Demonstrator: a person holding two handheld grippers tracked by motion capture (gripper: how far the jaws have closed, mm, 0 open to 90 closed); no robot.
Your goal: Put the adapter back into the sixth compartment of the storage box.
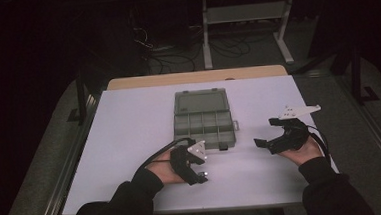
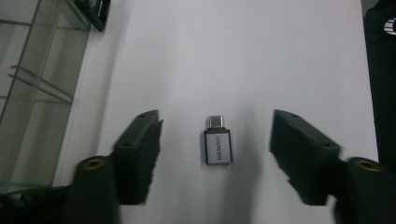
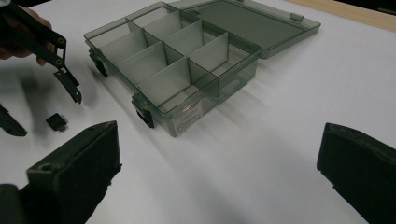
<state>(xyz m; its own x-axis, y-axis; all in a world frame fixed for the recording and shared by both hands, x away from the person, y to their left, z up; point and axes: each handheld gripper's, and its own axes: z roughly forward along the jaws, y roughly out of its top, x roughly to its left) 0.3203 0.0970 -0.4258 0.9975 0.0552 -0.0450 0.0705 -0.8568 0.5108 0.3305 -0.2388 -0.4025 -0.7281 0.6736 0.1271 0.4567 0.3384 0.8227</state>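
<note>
While it lies flat on the white tabletop, the small silver USB adapter sits between the two wide-spread jaws of the left gripper, touching neither; its plug end points away from the camera and the printed face is up. From the right gripper view the same adapter shows as a small dark block under the left gripper's tips, just off the front corner of the box.

Near it stands a smoky transparent organiser box, lid folded open and flat on the far side, its divided compartments showing nothing inside. The left gripper is near the box's front edge; the right gripper is held off to the box's right, jaws also wide apart and holding nothing.

A wooden edge shows beyond the white board's far side. Past it the room is dark: grey floor, tangled cables, and a pale metal table frame.
</note>
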